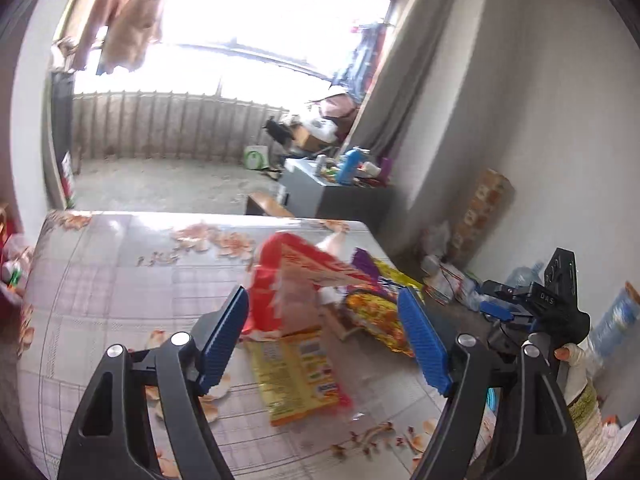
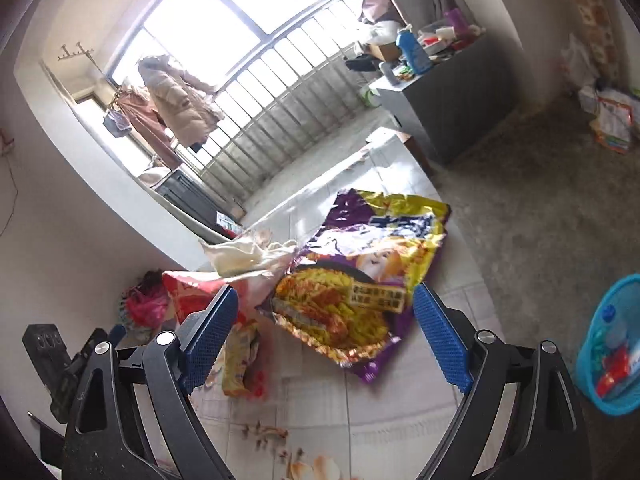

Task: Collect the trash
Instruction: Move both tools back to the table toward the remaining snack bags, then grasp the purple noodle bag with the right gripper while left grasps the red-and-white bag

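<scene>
Trash lies in a heap on a table covered with a floral cloth [image 1: 100, 280]. The left wrist view shows a red wrapper [image 1: 288, 280], a yellow-orange packet [image 1: 296, 376], a purple and yellow snack bag [image 1: 376, 308] and crumpled white paper [image 1: 336, 242]. My left gripper [image 1: 324, 296] hangs open above the red wrapper and holds nothing. In the right wrist view the purple and yellow bag [image 2: 360, 272] lies flat. Beside it are the white paper [image 2: 240, 256], the red wrapper [image 2: 188, 292] and the small yellow packet [image 2: 240, 360]. My right gripper [image 2: 324, 292] is open over the bag, empty.
A blue mesh basket [image 2: 612, 344] with trash in it stands on the floor right of the table. A grey cabinet [image 2: 452, 108] loaded with bottles stands by the balcony. Bags and bottles [image 1: 448, 280] litter the floor along the wall. A hand [image 1: 568, 354] shows at the table's right edge.
</scene>
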`<action>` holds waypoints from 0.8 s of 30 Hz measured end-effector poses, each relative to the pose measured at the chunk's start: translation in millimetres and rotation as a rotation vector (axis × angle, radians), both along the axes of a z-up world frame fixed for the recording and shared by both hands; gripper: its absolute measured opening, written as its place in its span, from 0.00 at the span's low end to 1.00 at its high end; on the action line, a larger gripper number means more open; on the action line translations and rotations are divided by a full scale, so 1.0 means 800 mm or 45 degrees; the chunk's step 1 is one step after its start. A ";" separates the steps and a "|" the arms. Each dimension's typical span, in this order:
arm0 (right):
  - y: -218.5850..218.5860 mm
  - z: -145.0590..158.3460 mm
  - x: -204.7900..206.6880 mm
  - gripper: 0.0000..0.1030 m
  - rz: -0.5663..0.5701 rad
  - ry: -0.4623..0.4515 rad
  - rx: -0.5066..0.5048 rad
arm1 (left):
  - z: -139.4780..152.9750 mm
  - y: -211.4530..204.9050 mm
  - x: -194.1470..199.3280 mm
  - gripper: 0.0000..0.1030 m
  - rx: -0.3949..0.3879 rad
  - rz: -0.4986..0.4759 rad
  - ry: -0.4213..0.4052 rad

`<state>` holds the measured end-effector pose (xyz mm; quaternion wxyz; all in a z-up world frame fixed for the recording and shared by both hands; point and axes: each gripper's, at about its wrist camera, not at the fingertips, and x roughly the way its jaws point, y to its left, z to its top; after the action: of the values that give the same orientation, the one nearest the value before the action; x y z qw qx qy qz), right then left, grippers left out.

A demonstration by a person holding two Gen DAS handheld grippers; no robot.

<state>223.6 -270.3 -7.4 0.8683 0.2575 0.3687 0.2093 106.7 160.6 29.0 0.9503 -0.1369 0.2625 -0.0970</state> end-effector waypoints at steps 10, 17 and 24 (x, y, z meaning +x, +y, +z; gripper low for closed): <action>0.068 -0.040 0.174 0.55 0.011 0.305 -0.058 | -0.088 0.115 0.057 0.36 -0.258 0.241 0.257; 0.054 -0.098 0.246 0.49 -0.187 0.462 -0.356 | -0.104 0.110 0.159 0.31 -0.278 0.138 0.295; 0.101 -0.084 0.204 0.47 -0.038 0.381 -0.369 | -0.114 0.099 0.281 0.30 -0.307 -0.070 0.376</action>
<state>386.7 -189.3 -74.8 0.8349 0.1636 0.5158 0.1008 331.4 239.6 -62.2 0.8752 -0.2551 0.3891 -0.1326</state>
